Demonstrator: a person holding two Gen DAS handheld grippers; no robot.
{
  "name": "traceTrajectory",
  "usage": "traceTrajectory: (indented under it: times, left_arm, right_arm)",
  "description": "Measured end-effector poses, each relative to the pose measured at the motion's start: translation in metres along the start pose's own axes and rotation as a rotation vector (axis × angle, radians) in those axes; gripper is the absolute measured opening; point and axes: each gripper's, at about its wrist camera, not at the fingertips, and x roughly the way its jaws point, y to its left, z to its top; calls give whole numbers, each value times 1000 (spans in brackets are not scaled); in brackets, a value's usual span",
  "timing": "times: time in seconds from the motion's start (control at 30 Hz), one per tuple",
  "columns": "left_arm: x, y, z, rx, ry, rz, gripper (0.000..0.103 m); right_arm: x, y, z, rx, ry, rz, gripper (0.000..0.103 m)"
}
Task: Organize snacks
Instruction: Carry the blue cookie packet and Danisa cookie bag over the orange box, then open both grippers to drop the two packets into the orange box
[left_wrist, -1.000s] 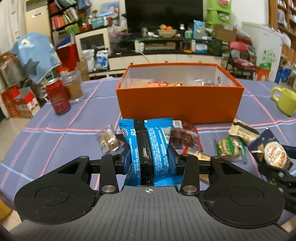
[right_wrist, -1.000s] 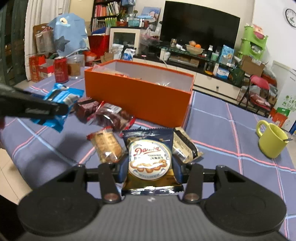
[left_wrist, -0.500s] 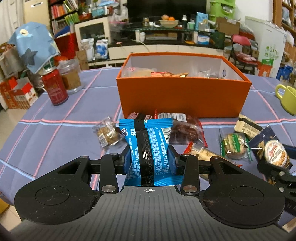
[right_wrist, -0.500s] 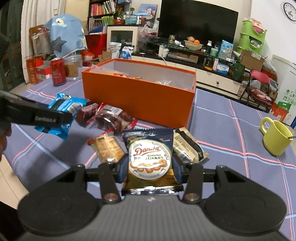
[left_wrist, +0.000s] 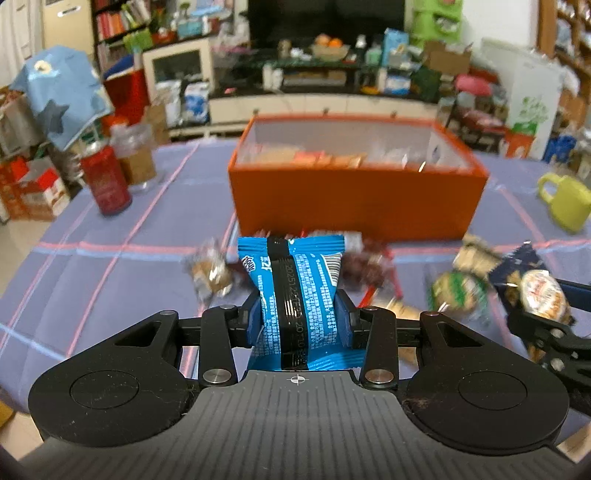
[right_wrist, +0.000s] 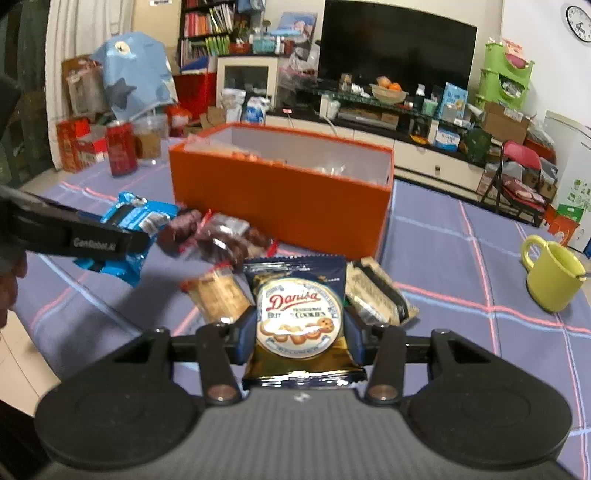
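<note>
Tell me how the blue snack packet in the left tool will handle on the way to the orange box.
The blue snack packet looks pinched in at the waist by the left tool, so it is probably soft and light. Its glossy film may be slippery. The free top stands upright now, but might flop when tilted over the orange box.

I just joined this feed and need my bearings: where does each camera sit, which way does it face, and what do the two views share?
Left wrist: on the left hand-held gripper, facing forward at the orange box; its fingers pinch a blue snack packet, and the right hand-held gripper shows at the right edge.
Right wrist: on the right hand-held gripper, facing the orange box from its right; it pinches a Danisa cookie packet, and the left gripper enters at left.
Shared: the box, both packets, red can, yellow-green mug.
</note>
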Motion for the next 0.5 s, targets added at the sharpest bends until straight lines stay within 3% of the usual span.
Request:
traceTrajectory:
  times: [0.23, 0.37, 0.5]
  left_arm:
    - [3, 9, 71, 2, -114, -31, 36]
    - [39, 8, 116, 15, -134, -33, 36]
    - [98, -2, 155, 35, -113, -20, 36]
  right_arm:
    - [12, -31, 66, 78, -114, -15, 49]
    - [47, -47, 111, 99, -149, -24, 49]
    - [94, -52, 142, 89, -138, -17, 49]
